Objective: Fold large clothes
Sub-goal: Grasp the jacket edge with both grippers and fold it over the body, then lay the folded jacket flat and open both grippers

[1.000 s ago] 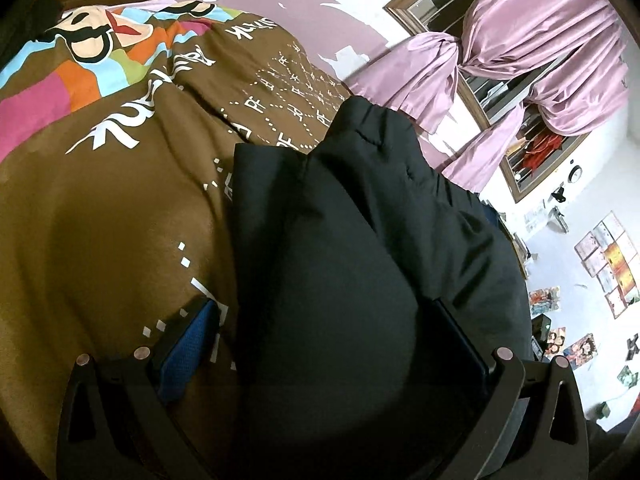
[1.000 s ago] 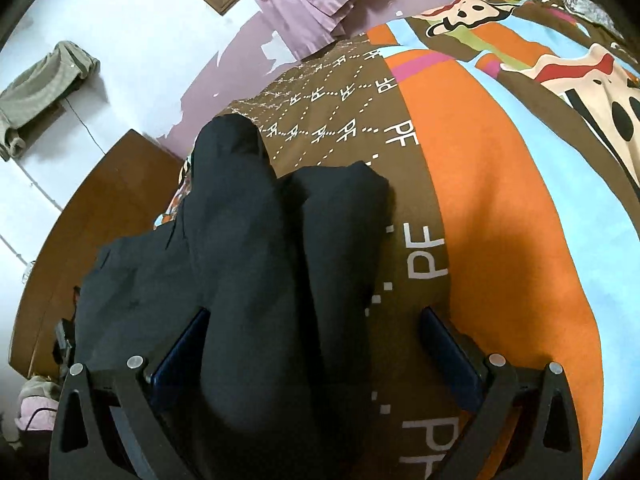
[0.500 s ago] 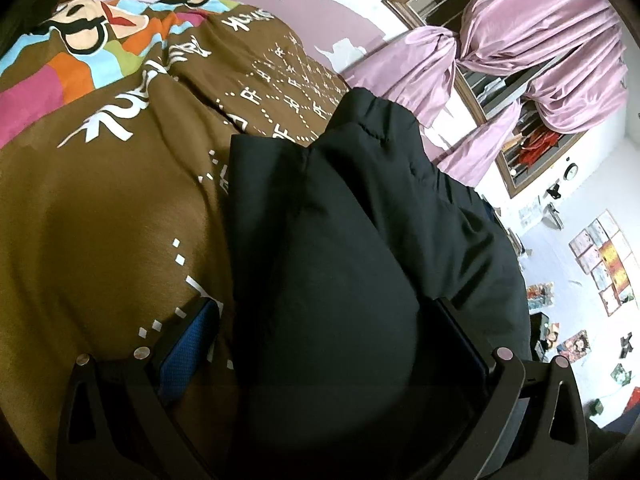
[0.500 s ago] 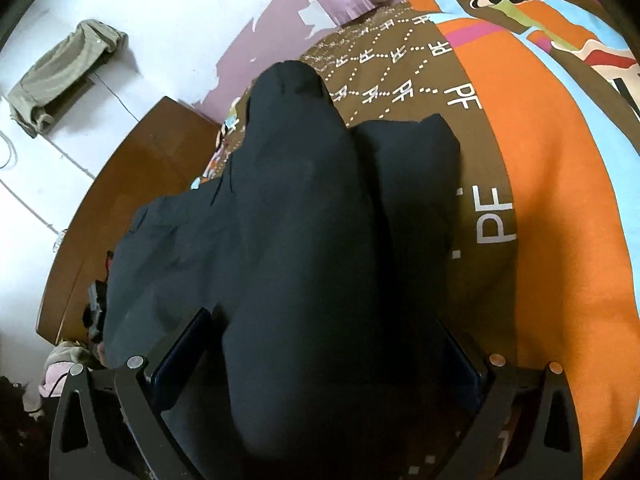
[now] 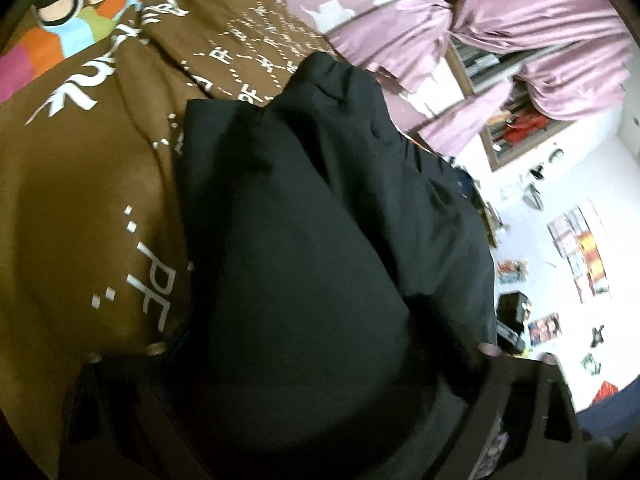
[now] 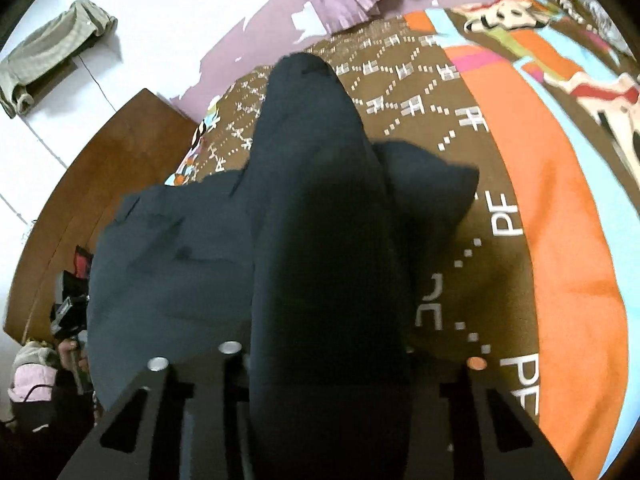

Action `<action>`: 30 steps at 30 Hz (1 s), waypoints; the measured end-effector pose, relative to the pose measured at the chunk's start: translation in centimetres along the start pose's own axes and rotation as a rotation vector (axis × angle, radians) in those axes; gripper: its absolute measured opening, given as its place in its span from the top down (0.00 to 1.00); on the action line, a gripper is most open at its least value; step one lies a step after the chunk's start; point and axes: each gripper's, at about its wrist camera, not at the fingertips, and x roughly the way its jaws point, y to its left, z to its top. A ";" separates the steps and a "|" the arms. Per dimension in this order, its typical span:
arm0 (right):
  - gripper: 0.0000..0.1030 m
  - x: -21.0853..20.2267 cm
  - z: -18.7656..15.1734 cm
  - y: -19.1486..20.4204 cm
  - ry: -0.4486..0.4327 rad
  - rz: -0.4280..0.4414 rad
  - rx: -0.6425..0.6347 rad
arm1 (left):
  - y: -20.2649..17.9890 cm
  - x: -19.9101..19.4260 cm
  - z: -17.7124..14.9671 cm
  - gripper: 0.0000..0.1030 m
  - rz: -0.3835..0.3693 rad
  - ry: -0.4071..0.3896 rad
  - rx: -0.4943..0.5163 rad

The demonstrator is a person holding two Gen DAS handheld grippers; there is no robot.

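A large black garment (image 5: 312,240) lies bunched on a bed with a brown, orange and blue cover (image 5: 80,208). My left gripper (image 5: 320,360) is shut on a thick fold of the garment, which hides both pads. In the right wrist view the same black garment (image 6: 320,220) rises as a ridge from between the fingers. My right gripper (image 6: 328,364) is shut on that fold, which hides its pads too. The rest of the garment spreads to the left toward the bed's edge.
Pink curtains (image 5: 520,40) hang by a window behind the bed. A wooden floor (image 6: 100,168) and a pile of dark items (image 6: 68,320) lie left of the bed. The orange part of the cover (image 6: 560,240) lies right of the garment.
Both grippers have closed from wide open onto folds of the black garment. The garment has bunched up higher between the fingers, and both views have shifted.
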 end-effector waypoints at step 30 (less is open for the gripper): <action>0.55 7.1 2.0 13.5 -0.080 -0.099 -0.224 | -2.4 -7.9 -2.5 0.60 0.525 -0.295 0.021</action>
